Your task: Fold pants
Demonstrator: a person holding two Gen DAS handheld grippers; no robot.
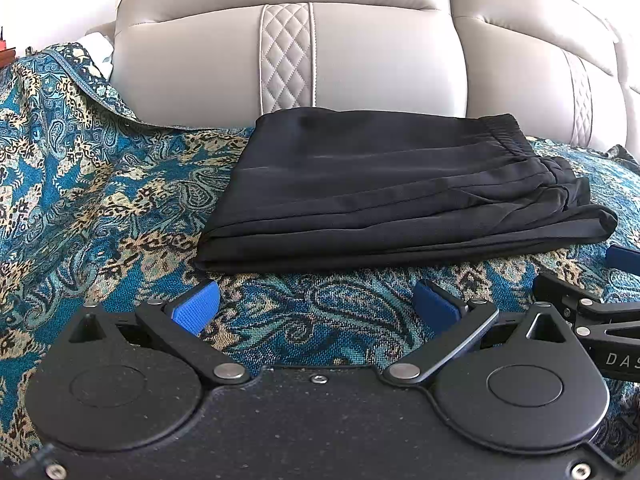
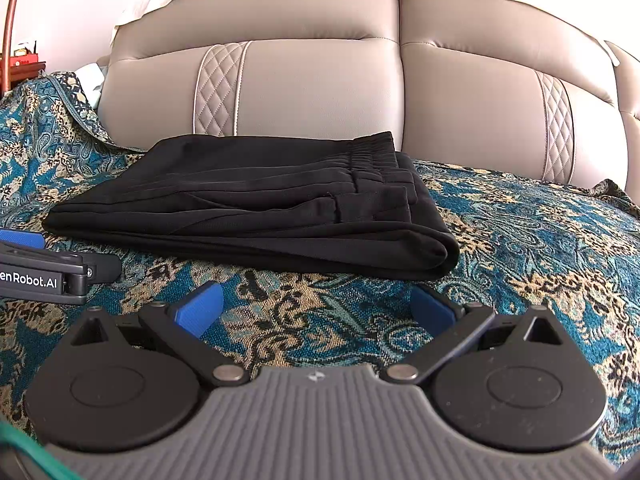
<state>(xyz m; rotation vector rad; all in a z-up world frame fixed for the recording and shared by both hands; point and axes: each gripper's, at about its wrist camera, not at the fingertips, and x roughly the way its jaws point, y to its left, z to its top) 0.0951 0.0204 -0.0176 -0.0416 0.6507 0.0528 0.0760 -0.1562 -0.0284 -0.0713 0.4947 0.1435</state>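
Note:
Black pants (image 1: 384, 188) lie folded into a flat stack on the patterned cover, waistband to the right; they also show in the right wrist view (image 2: 256, 204). My left gripper (image 1: 316, 304) is open and empty, just in front of the stack's near edge. My right gripper (image 2: 316, 308) is open and empty, in front of the stack's right half. Each gripper's body shows at the edge of the other's view: the right gripper in the left wrist view (image 1: 592, 316), the left gripper in the right wrist view (image 2: 44, 276).
A teal and gold paisley cover (image 1: 100, 184) drapes the sofa seat and left arm. The grey leather sofa backrest (image 1: 360, 64) rises right behind the pants. Wooden furniture (image 2: 20, 64) stands at far left.

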